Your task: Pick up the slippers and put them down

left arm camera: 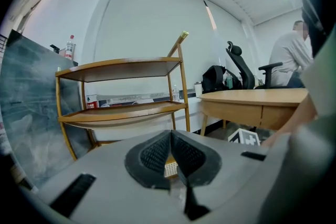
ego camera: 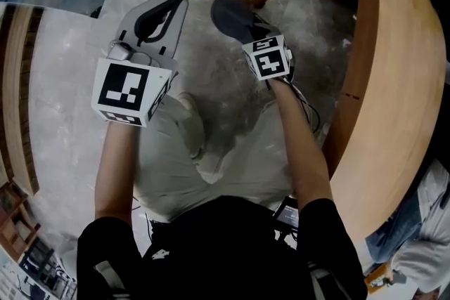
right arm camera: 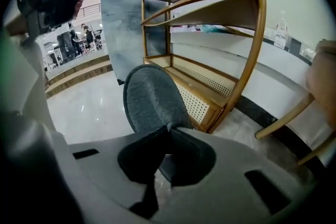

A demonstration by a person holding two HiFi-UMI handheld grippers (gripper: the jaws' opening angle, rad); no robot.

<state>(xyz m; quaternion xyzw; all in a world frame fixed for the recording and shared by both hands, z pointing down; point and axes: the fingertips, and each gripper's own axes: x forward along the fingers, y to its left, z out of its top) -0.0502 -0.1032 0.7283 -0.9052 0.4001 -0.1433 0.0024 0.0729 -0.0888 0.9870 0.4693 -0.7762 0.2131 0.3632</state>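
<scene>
The right gripper [right arm camera: 169, 129] is pinching the edge of a grey felt slipper [right arm camera: 149, 94], seemingly light and floppy, which is jutting just ahead of its jaws, while the left gripper [left arm camera: 171, 139] is hovering pressed together, empty.

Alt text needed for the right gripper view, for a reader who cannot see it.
The right claw is shut on the edge of a grey slipper, which sticks out ahead of it above a pale floor. Behind stands a wooden shelf rack with a woven-cane bottom shelf.
</scene>
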